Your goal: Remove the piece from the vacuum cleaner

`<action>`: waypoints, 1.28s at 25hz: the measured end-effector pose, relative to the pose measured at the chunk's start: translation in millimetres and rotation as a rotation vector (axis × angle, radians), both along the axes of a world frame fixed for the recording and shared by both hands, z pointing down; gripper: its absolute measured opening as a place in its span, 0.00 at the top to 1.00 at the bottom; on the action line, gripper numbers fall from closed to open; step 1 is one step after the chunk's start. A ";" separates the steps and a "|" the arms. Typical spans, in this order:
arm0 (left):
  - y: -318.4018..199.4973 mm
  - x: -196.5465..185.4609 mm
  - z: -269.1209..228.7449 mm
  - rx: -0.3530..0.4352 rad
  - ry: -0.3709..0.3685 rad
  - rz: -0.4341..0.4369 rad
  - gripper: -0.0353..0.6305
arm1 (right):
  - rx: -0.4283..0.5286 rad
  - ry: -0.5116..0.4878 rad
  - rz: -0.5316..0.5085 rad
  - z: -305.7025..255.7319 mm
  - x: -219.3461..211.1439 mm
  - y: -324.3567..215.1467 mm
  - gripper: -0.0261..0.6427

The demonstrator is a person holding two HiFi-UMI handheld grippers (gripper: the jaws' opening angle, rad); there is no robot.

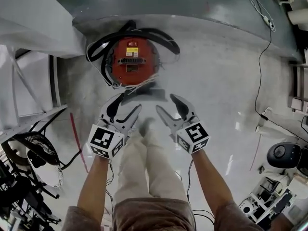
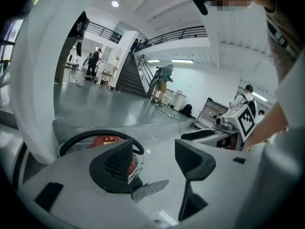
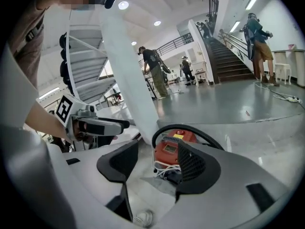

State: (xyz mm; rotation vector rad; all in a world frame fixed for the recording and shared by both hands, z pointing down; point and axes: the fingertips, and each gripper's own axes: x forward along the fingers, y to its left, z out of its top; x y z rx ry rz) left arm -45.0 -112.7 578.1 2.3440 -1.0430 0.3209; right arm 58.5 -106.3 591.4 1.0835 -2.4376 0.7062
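Note:
A round red vacuum cleaner [image 1: 132,61] stands on the pale floor, with a black hose [image 1: 159,33] looped around it and white cord [image 1: 143,84] at its near side. It also shows behind the jaws as a red vacuum cleaner [image 2: 107,140] in the left gripper view and a red vacuum cleaner [image 3: 172,146] in the right gripper view. My left gripper [image 1: 127,106] hangs open just short of it, nothing between its jaws. My right gripper [image 1: 165,105] is open beside it, also empty. Each gripper sees the other: right gripper [image 2: 209,133], left gripper [image 3: 102,126].
A white slanted column [image 1: 33,18] rises at the left. A black cable [image 1: 260,66] runs along the floor at the right, near robot equipment [image 1: 281,158]. Stands and wires [image 1: 29,158] crowd the lower left. My own legs [image 1: 149,162] are below the grippers.

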 end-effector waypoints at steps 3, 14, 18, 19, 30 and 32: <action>4.5 7.1 39.0 -0.036 0.002 0.018 0.56 | -0.016 0.051 -0.043 41.7 -1.7 3.9 0.62; 13.3 24.9 162.6 -0.120 -0.103 0.175 0.56 | -0.082 0.199 -0.216 160.5 -6.7 12.1 0.61; 20.2 33.4 198.1 -0.149 -0.170 0.254 0.56 | -0.117 0.265 -0.314 196.6 -9.5 17.1 0.61; 21.9 35.5 205.3 -0.157 -0.186 0.272 0.56 | -0.124 0.278 -0.336 204.6 -9.7 18.0 0.61; 29.4 46.3 267.0 -0.223 -0.304 0.394 0.59 | -0.200 0.390 -0.529 263.8 -11.6 24.6 0.61; 30.1 46.9 271.6 -0.231 -0.309 0.409 0.63 | -0.221 0.373 -0.560 268.4 -12.8 28.1 0.61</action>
